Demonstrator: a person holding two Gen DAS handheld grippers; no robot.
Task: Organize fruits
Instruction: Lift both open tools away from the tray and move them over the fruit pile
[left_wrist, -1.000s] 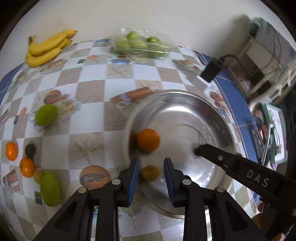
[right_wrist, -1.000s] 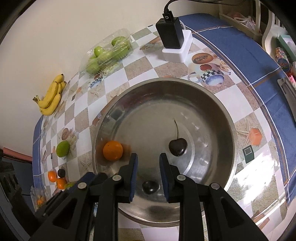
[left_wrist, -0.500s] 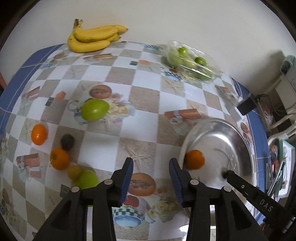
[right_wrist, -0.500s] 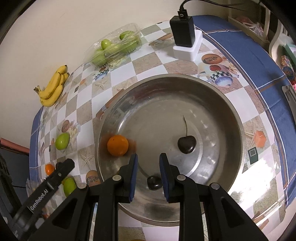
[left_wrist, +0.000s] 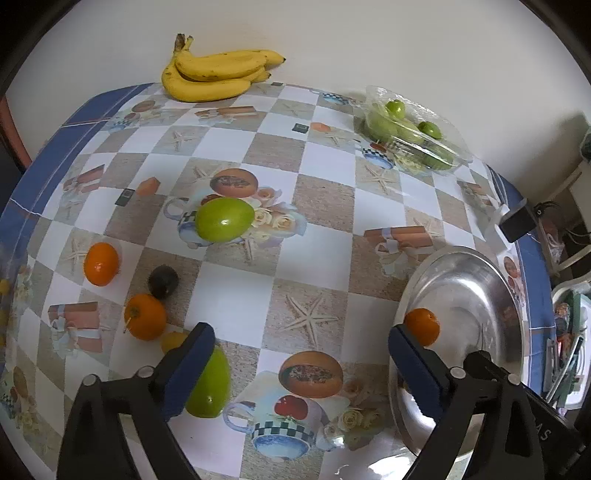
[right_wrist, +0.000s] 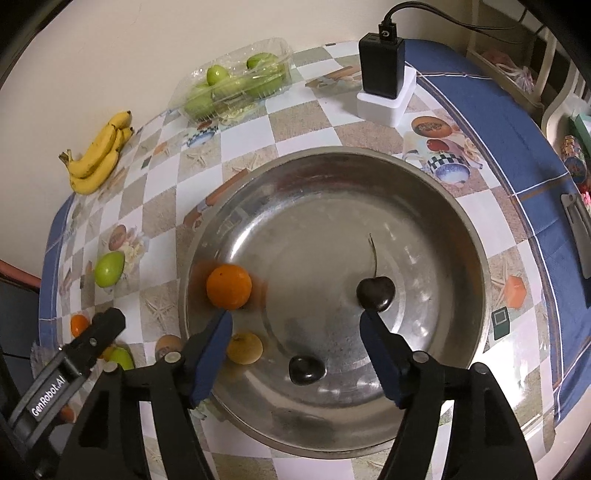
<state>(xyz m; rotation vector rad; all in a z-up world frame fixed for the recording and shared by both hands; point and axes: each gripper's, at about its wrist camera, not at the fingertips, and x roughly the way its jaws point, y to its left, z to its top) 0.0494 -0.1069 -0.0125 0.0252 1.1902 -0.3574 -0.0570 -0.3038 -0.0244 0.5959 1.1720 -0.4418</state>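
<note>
A steel bowl holds an orange, a small yellow fruit and two dark cherries. My right gripper is open and empty above the bowl's near side. My left gripper is open and empty over the table, left of the bowl. Loose on the cloth to its left lie two oranges, a dark fruit, a small yellow fruit and two green fruits.
A banana bunch and a clear box of green fruit sit at the far edge by the wall. A black adapter on a white block stands beyond the bowl. The table edge drops off to the right.
Both grippers have opened wide. The left gripper swung left, away from the bowl, towards the loose fruit. A small yellow fruit now lies in the bowl.
</note>
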